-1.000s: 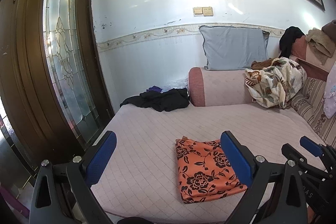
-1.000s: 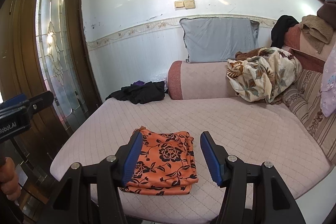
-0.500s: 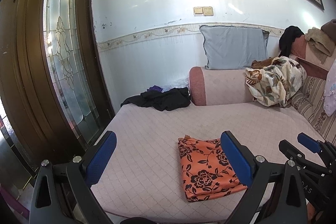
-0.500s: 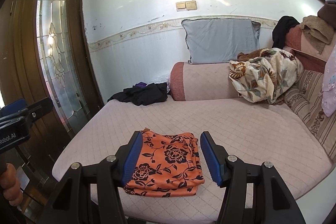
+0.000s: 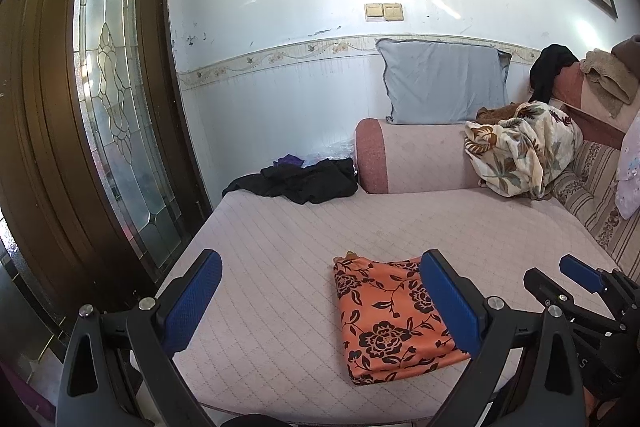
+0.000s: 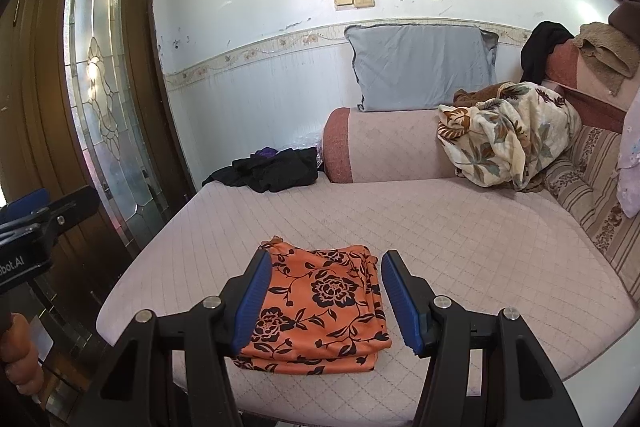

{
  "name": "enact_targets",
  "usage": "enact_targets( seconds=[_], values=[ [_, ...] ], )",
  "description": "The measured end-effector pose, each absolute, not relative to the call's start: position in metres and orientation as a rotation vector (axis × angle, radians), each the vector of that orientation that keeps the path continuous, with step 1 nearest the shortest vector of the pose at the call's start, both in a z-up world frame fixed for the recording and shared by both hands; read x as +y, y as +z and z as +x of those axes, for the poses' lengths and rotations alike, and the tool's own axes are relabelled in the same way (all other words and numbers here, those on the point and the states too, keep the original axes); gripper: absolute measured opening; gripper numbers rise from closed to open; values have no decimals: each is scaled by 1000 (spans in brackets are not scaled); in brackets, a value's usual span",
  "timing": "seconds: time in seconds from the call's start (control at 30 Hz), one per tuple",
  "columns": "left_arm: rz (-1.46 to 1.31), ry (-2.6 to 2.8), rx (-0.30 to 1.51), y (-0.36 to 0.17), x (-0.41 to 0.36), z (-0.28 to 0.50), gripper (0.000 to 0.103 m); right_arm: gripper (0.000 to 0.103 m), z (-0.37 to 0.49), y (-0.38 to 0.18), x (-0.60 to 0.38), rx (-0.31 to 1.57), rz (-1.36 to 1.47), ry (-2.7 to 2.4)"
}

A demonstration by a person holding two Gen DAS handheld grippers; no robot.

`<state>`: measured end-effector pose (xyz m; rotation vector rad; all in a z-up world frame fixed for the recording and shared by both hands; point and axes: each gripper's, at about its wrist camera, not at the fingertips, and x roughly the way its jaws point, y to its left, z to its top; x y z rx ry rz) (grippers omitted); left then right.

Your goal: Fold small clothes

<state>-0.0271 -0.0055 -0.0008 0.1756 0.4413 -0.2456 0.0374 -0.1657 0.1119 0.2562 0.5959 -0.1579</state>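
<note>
Left wrist: folded orange garment (image 5: 390,319) lies on quilted sofa seat (image 5: 280,247).

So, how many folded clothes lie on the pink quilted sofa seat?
1: the orange cloth with black flowers, folded, at the seat's front edge. The black garment pile at the back corner is unfolded; something may hide beneath it.

Both wrist views look low across the sofa seat (image 5: 280,247) toward the back wall, sharing the folded orange cloth (image 6: 324,303) at lower centre.
</note>
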Motion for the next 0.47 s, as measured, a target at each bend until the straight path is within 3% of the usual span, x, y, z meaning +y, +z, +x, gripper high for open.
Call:
enact_targets(
  seconds=[0.47],
  values=[
    [140,-261,507,-23,-14,7,99,61,56,85,-183,646,280,-164]
  ],
)
